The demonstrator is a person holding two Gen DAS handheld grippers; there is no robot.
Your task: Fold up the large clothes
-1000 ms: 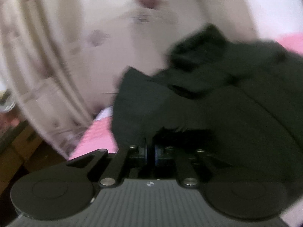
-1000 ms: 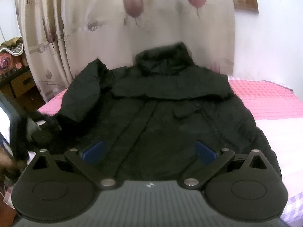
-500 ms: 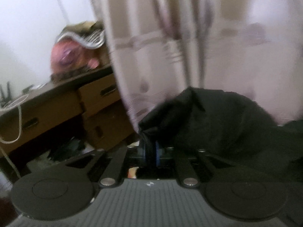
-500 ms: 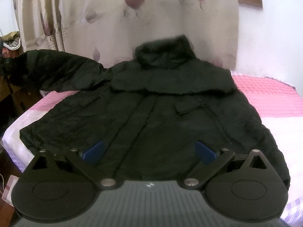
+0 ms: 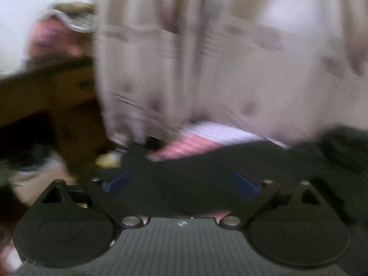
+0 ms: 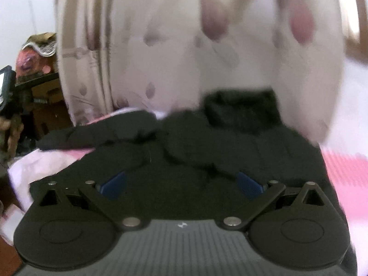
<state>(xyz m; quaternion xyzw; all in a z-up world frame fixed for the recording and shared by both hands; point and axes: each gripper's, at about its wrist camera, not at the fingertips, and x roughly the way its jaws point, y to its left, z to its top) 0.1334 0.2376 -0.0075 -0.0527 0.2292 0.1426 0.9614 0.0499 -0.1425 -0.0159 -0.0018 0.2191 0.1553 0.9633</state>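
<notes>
A black padded jacket (image 6: 230, 142) lies front up on the pink bed cover (image 6: 345, 168), its furry collar (image 6: 241, 110) toward the curtain. Its left sleeve (image 6: 103, 133) stretches out sideways to the bed's edge. In the blurred left wrist view that sleeve (image 5: 207, 161) lies across the gap of my left gripper (image 5: 181, 184). The jaws are opening, their blue pads (image 5: 117, 184) wide apart and not pressing the cloth. My right gripper (image 6: 181, 184) hangs open over the jacket's lower front, with nothing gripped.
A pale flowered curtain (image 6: 184, 57) hangs right behind the bed. A wooden desk (image 5: 46, 87) with drawers stands to the left, things piled on top. At the left edge of the right wrist view a hand (image 6: 9, 126) holds the other device. Bare pink cover (image 5: 191, 145) shows beyond the sleeve.
My left gripper, shut on the sleeve's end, drew it out to the left and then opened its jaws; the sleeve now lies stretched on the bed. My right gripper moved nearer the jacket.
</notes>
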